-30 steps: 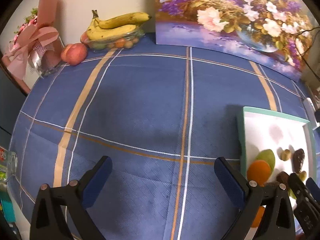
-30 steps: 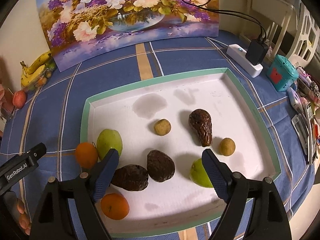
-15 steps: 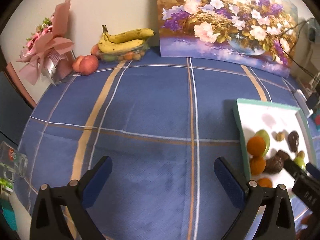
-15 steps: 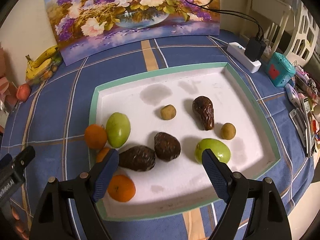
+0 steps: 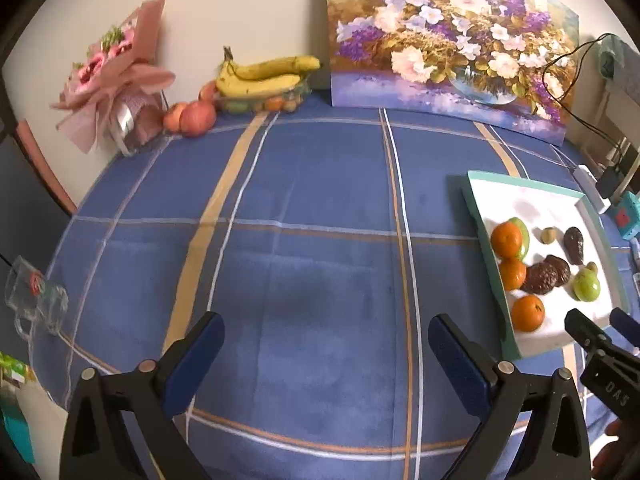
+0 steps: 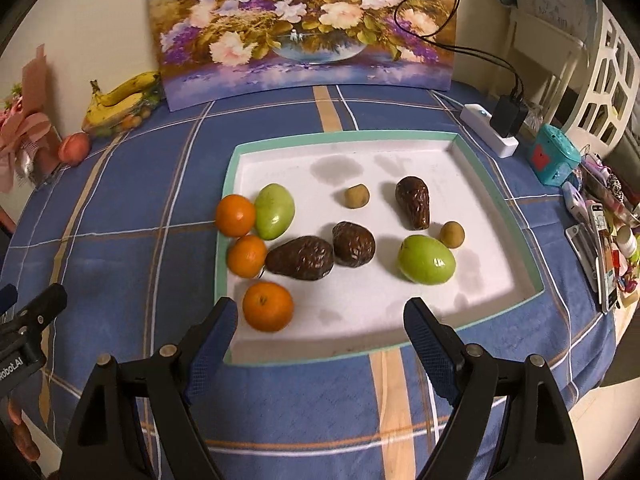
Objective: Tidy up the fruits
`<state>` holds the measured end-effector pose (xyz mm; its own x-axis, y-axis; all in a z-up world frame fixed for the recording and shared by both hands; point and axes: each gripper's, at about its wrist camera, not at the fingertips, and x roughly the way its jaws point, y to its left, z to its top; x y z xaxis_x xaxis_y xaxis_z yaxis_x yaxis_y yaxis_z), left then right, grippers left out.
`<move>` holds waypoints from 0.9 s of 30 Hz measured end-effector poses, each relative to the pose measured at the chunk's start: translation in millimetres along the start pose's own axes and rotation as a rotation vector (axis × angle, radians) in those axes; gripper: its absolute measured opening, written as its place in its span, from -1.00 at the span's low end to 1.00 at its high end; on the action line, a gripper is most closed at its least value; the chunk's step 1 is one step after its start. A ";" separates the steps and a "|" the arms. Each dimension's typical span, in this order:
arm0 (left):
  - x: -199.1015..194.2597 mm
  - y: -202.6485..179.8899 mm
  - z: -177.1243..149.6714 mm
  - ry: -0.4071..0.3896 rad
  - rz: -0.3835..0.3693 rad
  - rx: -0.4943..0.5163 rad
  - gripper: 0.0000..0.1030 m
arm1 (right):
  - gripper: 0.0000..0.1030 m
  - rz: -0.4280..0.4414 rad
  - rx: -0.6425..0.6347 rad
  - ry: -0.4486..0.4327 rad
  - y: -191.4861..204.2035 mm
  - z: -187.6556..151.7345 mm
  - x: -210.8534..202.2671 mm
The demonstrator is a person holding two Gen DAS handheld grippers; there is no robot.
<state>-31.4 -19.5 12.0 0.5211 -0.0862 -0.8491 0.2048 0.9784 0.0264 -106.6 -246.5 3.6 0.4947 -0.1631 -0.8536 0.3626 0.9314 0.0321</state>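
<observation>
A white tray with a teal rim (image 6: 496,184) (image 5: 480,216) lies on the blue checked cloth. In it lie three oranges (image 6: 267,306) along the left side, two green fruits (image 6: 426,259), three dark wrinkled avocados (image 6: 300,258) and two small tan balls (image 6: 357,196). My right gripper (image 6: 320,338) hangs open above the tray's near rim, nothing between its fingers. My left gripper (image 5: 326,354) is open over bare cloth, left of the tray. Each gripper's tip shows at the edge of the other's view.
Bananas on a bowl of small fruit (image 5: 264,80), apples (image 5: 196,118) and a pink bouquet (image 5: 116,80) stand at the back left by the wall. A flower painting (image 6: 304,24) leans behind. A power strip (image 6: 490,130), teal box (image 6: 554,160) and clutter lie right. Glass mugs (image 5: 34,300) stand far left.
Both grippers have drawn back toward me and slightly up; the tray and table look farther off. The fruits in the tray have not moved. Both stay open and empty.
</observation>
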 end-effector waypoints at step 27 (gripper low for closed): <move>5.4 -2.0 -4.0 0.084 0.017 0.007 1.00 | 0.66 0.034 -0.008 -0.035 4.3 -0.9 -11.9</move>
<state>-32.3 -21.2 5.3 0.4530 -0.0536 -0.8899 0.2026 0.9783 0.0442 -111.6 -240.3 13.5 0.5338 -0.1425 -0.8335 0.3388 0.9392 0.0564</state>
